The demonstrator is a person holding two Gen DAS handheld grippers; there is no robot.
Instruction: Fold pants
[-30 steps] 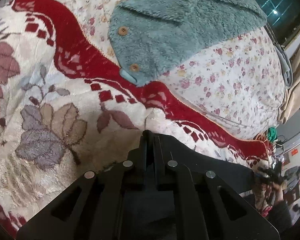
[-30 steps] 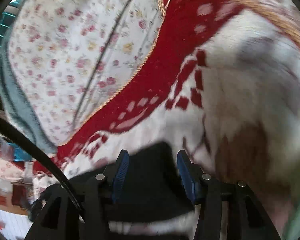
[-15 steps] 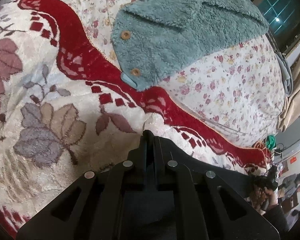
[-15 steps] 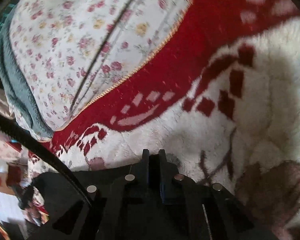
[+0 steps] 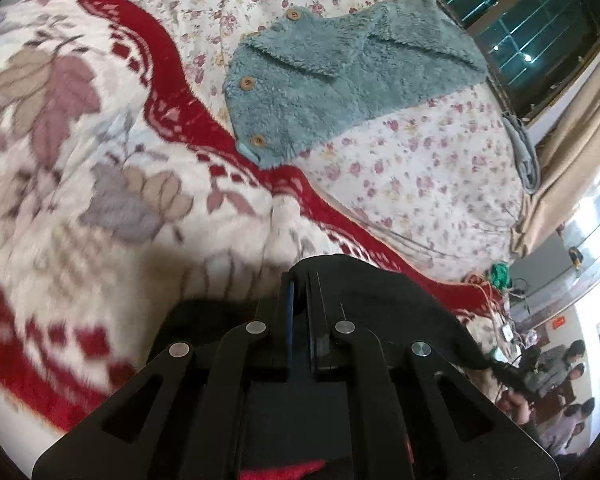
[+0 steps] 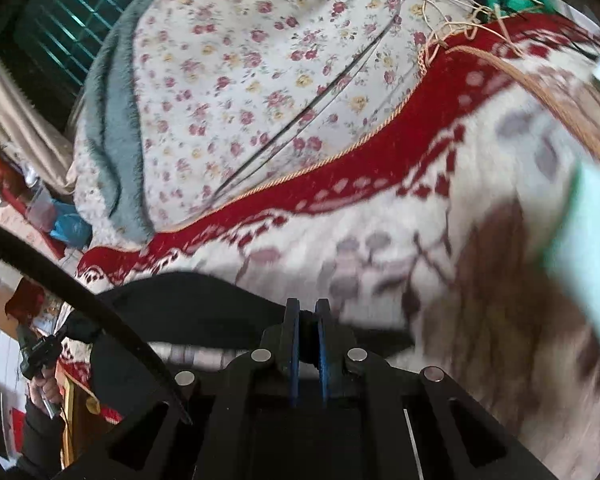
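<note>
While both tools grip black cloth, the facts run so:

Writing: none readable; an orange sign [image 5: 559, 323] on the far wall is too small to make out.
Left tool [image 5: 299, 280]: fingers together, clamped on a fold of the pants [image 5: 400, 300], which drape from its tip off to the right.
Right tool [image 6: 307, 308]: fingers nearly together, blue pads showing, clamped on the pants [image 6: 188, 300], which spread to the left of the tip.
Pants location: low over the blanket [image 5: 80, 184] on the bed, held at both tools; how much rests on the blanket I cannot tell, since the tool bodies cover the lower part.
Blanket: white plush with leaves and a red wavy border, blurred at the left and bottom of the left view and the right of the right view.
Sheet [image 5: 420, 168]: floral, beyond the red border.
Jacket [image 5: 340, 80]: teal fleece with wooden buttons, lying on the sheet, well apart from the pants.
Window [image 5: 532, 20]: teal grille, cut off at the edge.
People [image 5: 560, 384]: small and dim at the lower right of the left view.
Pale green patch [image 6: 580, 248]: blurred at the right edge, unidentifiable.
</note>
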